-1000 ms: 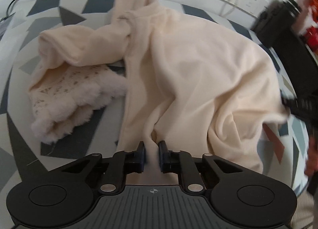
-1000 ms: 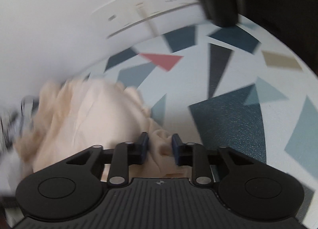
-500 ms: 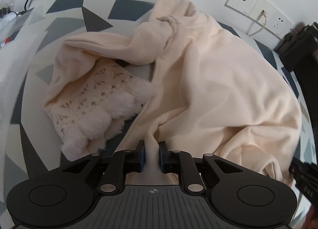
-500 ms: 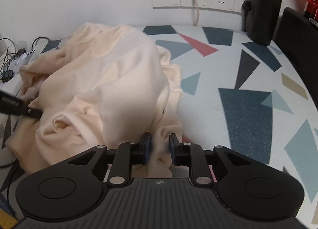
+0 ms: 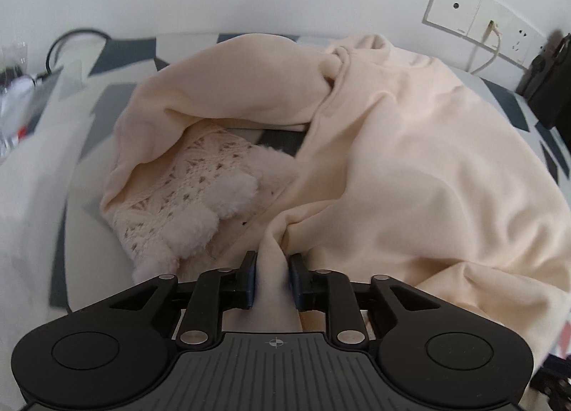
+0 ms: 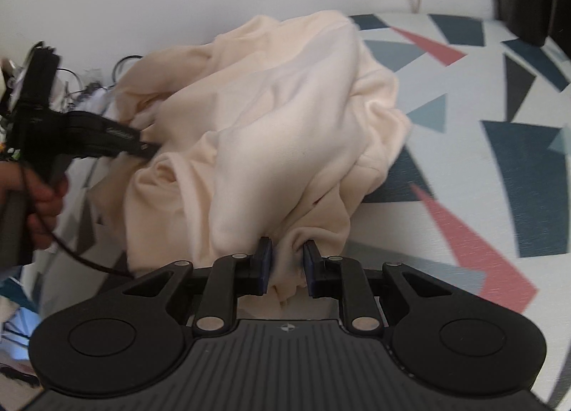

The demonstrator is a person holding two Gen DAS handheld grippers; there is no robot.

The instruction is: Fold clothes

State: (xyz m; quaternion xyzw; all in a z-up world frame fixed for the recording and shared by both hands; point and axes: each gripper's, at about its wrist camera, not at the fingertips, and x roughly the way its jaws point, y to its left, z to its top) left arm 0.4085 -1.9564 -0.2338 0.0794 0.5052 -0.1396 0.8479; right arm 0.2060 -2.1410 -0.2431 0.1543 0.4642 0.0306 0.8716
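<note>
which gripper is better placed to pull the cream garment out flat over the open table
Right, probably. The right gripper is shut on the cream fleece garment beside bare geometric-patterned tabletop. The left gripper, also shut on it, faces the garment's fluffy lace-knit trim and clutter.

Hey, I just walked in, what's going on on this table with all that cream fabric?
A person is working on a cream garment with two handheld grippers. The left gripper and the right gripper are each shut on a bunched fold of it. The garment lies crumpled, not yet folded, on the patterned table. Its sleeve, with a lacy, fluffy cuff, curls out to one side.
</note>
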